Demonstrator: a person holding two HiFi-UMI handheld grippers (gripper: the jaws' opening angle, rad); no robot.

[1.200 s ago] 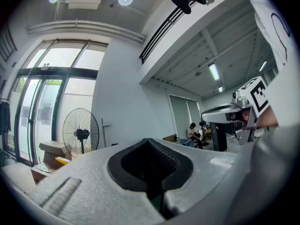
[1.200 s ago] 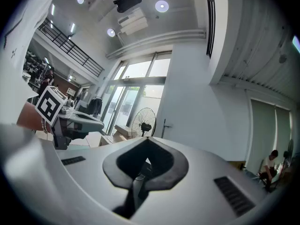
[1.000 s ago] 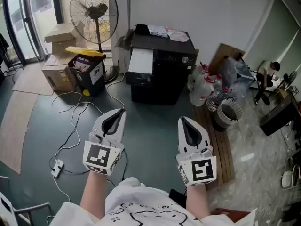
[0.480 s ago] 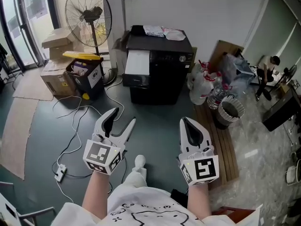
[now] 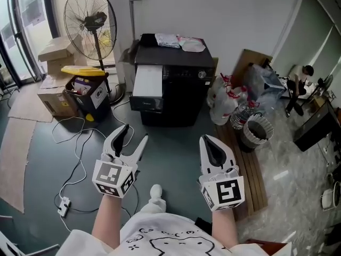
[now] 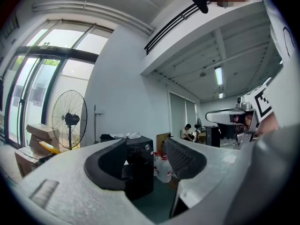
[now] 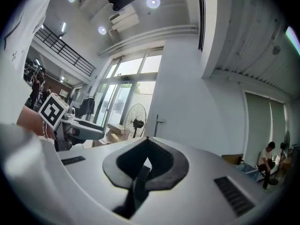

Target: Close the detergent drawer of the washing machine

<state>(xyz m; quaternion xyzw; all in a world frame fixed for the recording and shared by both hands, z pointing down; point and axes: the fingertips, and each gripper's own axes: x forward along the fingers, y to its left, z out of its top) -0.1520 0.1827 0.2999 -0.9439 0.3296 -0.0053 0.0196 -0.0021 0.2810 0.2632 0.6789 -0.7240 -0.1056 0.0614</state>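
The black washing machine (image 5: 178,87) stands against the back wall, well ahead of both grippers. A white detergent drawer (image 5: 147,81) stands out from its front left. My left gripper (image 5: 136,134) hangs over the floor at the lower left. Its jaws are opening and nothing is between them. The left gripper view looks between the jaws of the left gripper (image 6: 145,146) at the washing machine (image 6: 139,172), still at a distance. My right gripper (image 5: 208,140) is shut and empty at the lower right. In the right gripper view the right gripper (image 7: 146,142) has its tips together.
A standing fan (image 5: 88,23), cardboard boxes (image 5: 53,92) and a yellow-lidded bin (image 5: 88,89) stand left of the machine. White cables (image 5: 80,159) trail over the floor. Water jugs (image 5: 224,103), a wire basket (image 5: 258,129) and a wooden board (image 5: 253,167) lie to the right.
The left gripper's jaws went from shut to open. Both grippers moved forward towards the washing machine, which now looks closer.
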